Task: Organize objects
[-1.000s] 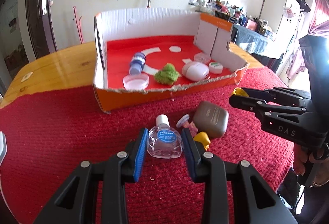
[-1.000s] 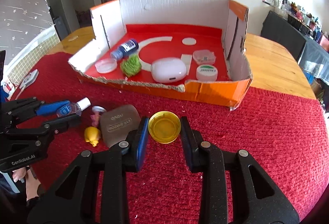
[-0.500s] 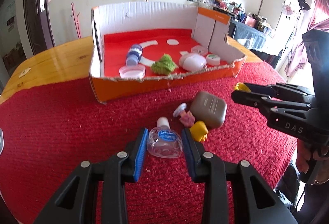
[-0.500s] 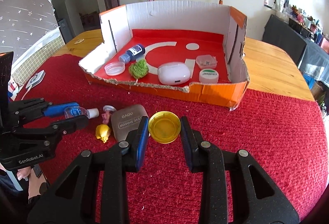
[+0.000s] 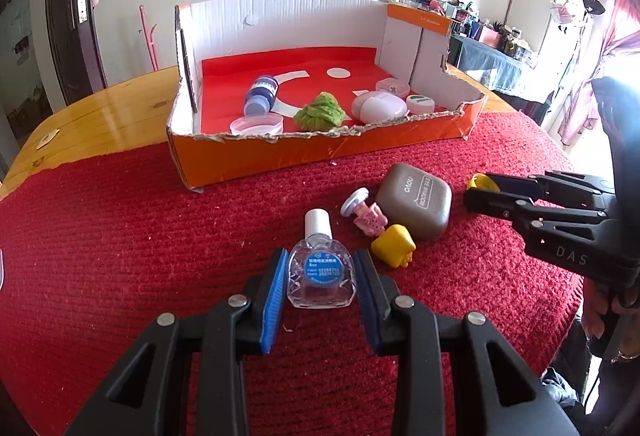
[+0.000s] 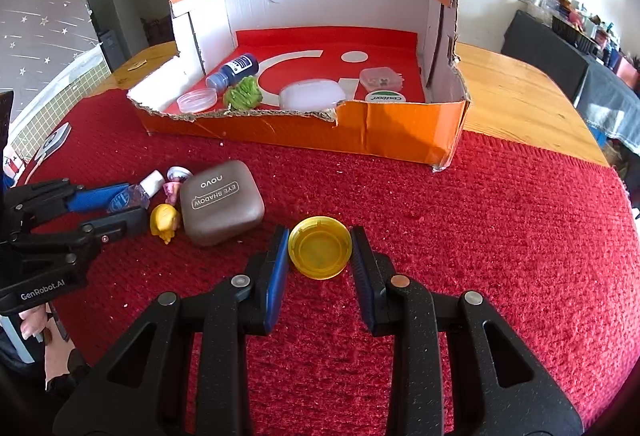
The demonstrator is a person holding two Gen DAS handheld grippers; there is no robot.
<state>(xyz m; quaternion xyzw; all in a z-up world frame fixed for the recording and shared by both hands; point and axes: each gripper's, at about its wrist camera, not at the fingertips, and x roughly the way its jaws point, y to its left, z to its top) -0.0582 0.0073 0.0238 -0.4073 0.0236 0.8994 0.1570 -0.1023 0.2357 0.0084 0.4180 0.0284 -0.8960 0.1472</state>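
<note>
Left gripper point(image 5: 320, 284): pinching the dropper bottle point(image 5: 321, 276) across its flat body — pads on both sides.
Right gripper point(image 6: 320, 256): pressed onto the yellow lid point(image 6: 320, 253), rim to rim.
Bottle, place: on the red mat point(image 5: 120, 236), at 6 o'clock from the box point(image 5: 320, 151), well apart.
Bottle, axis: long axis runs 6 to 12, white cap at 12, toward the box.
Bottle, handling: likely light, stiff clear plastic, smooth and a bit slippery; hold the wide flat sides, not the narrow cap.
Lid, place: on the mat at 6 o'clock from the box, at 3 o'clock from the brown case point(image 6: 221, 201).
Lid, handling: light, rigid, shallow — hollow side up; grip across the rim.
</note>
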